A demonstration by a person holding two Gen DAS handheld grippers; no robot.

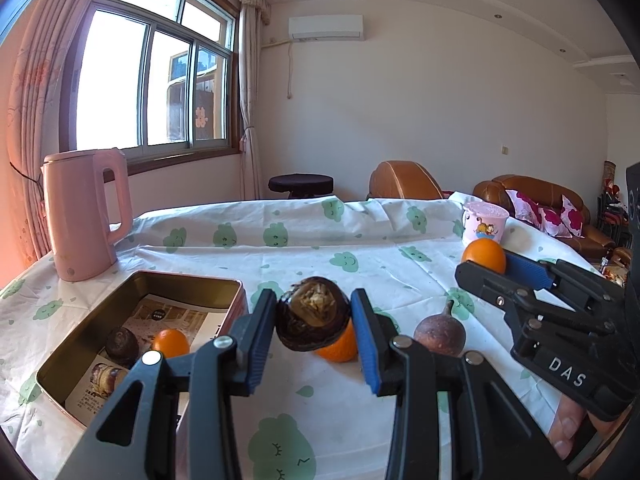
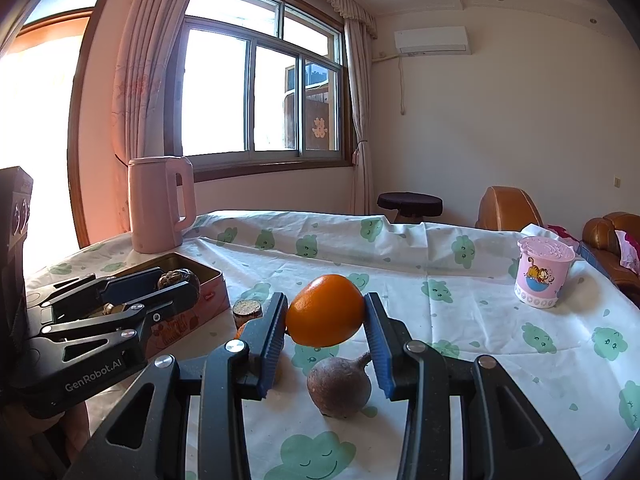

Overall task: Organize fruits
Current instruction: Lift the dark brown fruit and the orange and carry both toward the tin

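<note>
My left gripper (image 1: 314,300) is shut on a dark brown round fruit (image 1: 316,330), held above the table just right of the open tin box (image 1: 76,354). In the tin lie a dark fruit (image 1: 122,346) and a small orange (image 1: 171,342). My right gripper (image 2: 326,300) is shut on an orange (image 2: 326,318), held above a brown stemmed fruit (image 2: 340,386) on the cloth. Another orange (image 1: 340,348) sits on the table behind the left fingers. In the right wrist view the left gripper (image 2: 180,280) shows near the tin (image 2: 210,294).
A pink kettle (image 1: 86,212) stands behind the tin at the table's far left. A pink cartoon cup (image 2: 542,276) is at the far right. A small brown round thing (image 2: 247,308) sits beside the tin. A white cloth with green prints (image 2: 460,320) covers the table.
</note>
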